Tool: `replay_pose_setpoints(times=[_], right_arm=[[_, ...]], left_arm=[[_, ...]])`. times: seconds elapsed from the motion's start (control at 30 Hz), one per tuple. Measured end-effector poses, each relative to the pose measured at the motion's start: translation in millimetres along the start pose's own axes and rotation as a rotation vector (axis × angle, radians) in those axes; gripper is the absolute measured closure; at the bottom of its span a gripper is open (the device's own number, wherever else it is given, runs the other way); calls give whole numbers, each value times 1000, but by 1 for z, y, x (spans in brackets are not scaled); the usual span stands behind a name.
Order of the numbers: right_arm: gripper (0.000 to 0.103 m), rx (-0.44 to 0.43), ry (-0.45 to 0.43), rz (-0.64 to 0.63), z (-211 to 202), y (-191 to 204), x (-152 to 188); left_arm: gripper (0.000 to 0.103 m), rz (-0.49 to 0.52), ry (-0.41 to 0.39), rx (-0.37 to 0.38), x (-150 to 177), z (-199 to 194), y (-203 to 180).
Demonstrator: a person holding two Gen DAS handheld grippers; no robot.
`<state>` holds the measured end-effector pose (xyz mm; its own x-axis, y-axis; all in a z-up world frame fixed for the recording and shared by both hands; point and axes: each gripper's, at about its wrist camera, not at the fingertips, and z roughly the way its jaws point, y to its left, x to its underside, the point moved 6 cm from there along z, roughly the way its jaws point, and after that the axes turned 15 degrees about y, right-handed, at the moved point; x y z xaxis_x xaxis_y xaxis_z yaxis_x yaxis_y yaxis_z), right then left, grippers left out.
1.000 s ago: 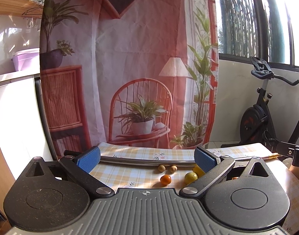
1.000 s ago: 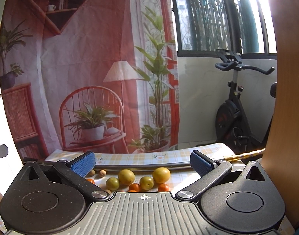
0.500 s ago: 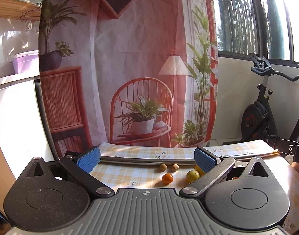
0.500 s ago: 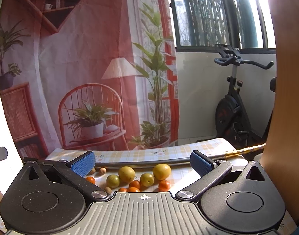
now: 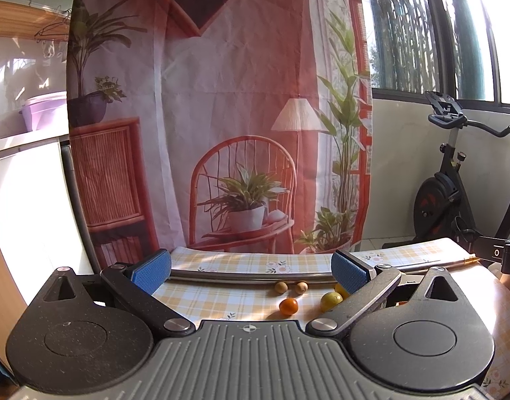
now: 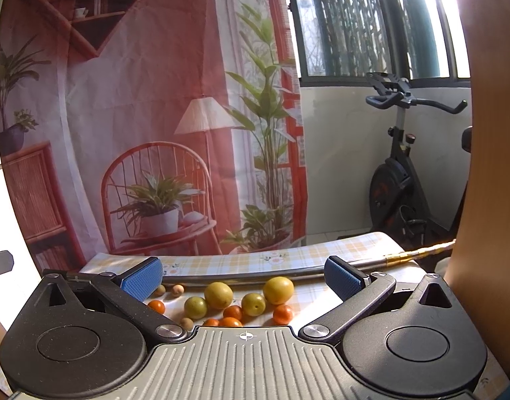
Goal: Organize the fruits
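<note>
Both tools were spread wide and held nothing: left gripper (image 5: 251,268) and right gripper (image 6: 243,276) hovered above the near edge of the table (image 6: 321,253), pads clear of everything. Judged as the approach step, no fruit picked yet. To do it well: commit to one outlying piece, e.g. the small orange fruit (image 5: 288,306) sitting apart in the left view, come down with the pads straddling it, close gently. These are round and should roll on the cloth, so a sideways nudge would likely scatter the cluster; avoid raking through it. Fruit all lay loose on the checked tablecloth (image 5: 221,296), just in front of a metal rod (image 6: 241,278) lying across the table. Right view showed the main cluster: two large yellow fruits (image 6: 218,295), two smaller yellow-green ones (image 6: 195,307), several small orange ones (image 6: 283,314), and a few small tan round ones (image 6: 177,290) near the rod. Skins looked smooth, firm. No bowl or tray visible in either view, so the destination couldn't be told.
</note>
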<state>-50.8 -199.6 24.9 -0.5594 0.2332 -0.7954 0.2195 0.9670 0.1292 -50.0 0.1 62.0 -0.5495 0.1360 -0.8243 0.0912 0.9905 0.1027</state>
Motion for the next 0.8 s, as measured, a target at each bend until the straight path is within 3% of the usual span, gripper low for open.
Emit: replay_pose_setpoints(times=[0.57, 0.8], right_arm=[[0, -4, 9, -2, 4, 2, 4], [0, -49, 30, -17, 21, 0, 8]], left_arm=[[0, -3, 5, 2, 0, 1, 1], [0, 3, 39, 70, 2, 19, -1]])
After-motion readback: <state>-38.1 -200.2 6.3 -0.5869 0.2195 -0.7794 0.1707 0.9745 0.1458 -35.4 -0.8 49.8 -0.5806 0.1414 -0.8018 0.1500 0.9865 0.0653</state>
